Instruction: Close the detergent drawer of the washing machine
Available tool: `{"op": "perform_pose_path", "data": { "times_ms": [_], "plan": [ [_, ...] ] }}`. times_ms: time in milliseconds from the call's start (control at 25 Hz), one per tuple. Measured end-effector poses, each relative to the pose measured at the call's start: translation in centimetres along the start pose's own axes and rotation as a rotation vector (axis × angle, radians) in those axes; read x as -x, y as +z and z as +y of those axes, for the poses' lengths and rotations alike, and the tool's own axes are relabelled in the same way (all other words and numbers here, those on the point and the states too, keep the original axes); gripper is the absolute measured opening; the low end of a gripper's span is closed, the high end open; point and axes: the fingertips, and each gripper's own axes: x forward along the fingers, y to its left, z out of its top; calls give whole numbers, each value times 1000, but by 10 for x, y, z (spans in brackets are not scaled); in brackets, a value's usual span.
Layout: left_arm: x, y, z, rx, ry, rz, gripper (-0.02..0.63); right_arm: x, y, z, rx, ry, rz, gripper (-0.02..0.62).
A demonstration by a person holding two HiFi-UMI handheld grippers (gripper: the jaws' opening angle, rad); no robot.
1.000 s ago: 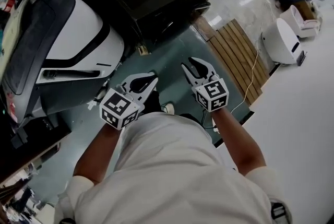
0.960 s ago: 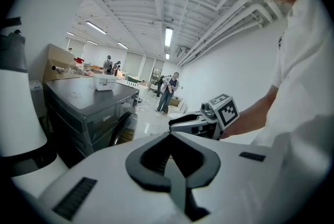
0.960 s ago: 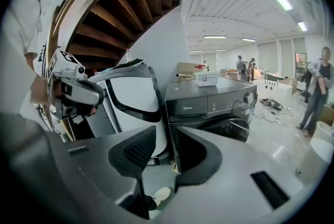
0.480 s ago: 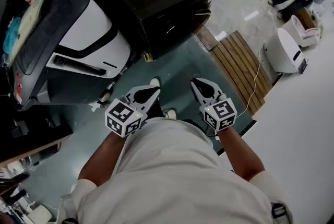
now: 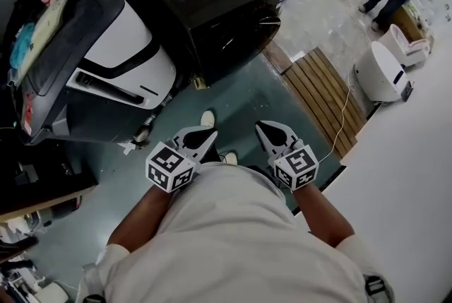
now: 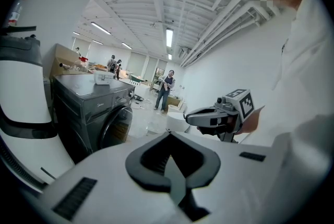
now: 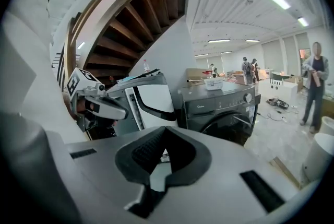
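1. the washing machine [image 5: 212, 5] stands ahead of both grippers, well apart; its detergent drawer is too small to make out.
2. left gripper [image 5: 210, 134]: jaws together, empty. right gripper [image 5: 263, 128]: jaws have just closed on nothing.
3. neither looks clearly nearer, so the reach goes forward.

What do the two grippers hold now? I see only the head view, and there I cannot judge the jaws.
Observer: Nothing in the right gripper: its own view shows the jaws just closed together, empty.
Operator: And the left one?
Observer: The left gripper is shut too, nothing between its jaws.
Operator: Is the drawer out?
Observer: The washing machine shows a flush front in the right gripper view; I see no drawer sticking out.
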Motion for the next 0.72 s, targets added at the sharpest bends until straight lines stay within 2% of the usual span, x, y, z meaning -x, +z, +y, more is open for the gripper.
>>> {"op": "perform_pose_path", "data": {
  "times_ms": [720],
  "plan": [
    [3,-13,-19,-3,13,9,-3,22,1,20,35,38,-27,5]
  ]
}}
